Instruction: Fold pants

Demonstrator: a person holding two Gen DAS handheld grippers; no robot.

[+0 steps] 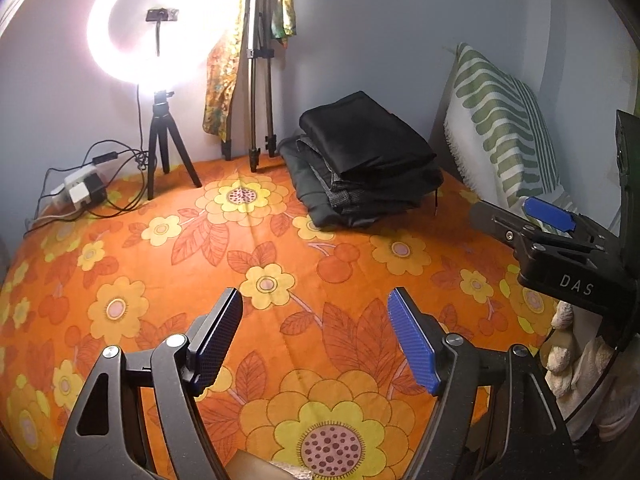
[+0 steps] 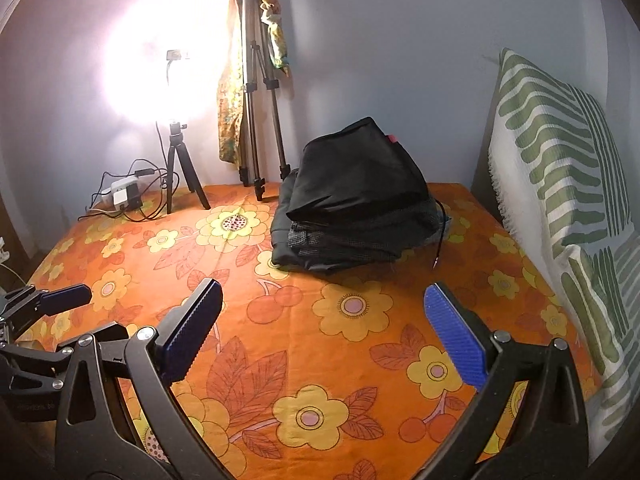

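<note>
Orange floral bedspread (image 1: pixel 160 280), left gripper (image 1: pixel 316 340) and right gripper (image 2: pixel 324 340) angled down, gaping, empty

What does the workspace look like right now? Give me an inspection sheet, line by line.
Surface: bed with orange floral sheet, bare in front of both grippers.
Job's things: stack of folded dark garments at the far side; black piece on top.
Clutter: green-striped pillow against the right wall.
Grippers: left gripper and right gripper both with jaws open, nothing between them.
Cables: power strip with tangled black cords in the far left corner; a thin cord hangs from the stack.
Surroundings: lit ring light on a small tripod, tall tripod draped with patterned cloth, pale wall.
</note>
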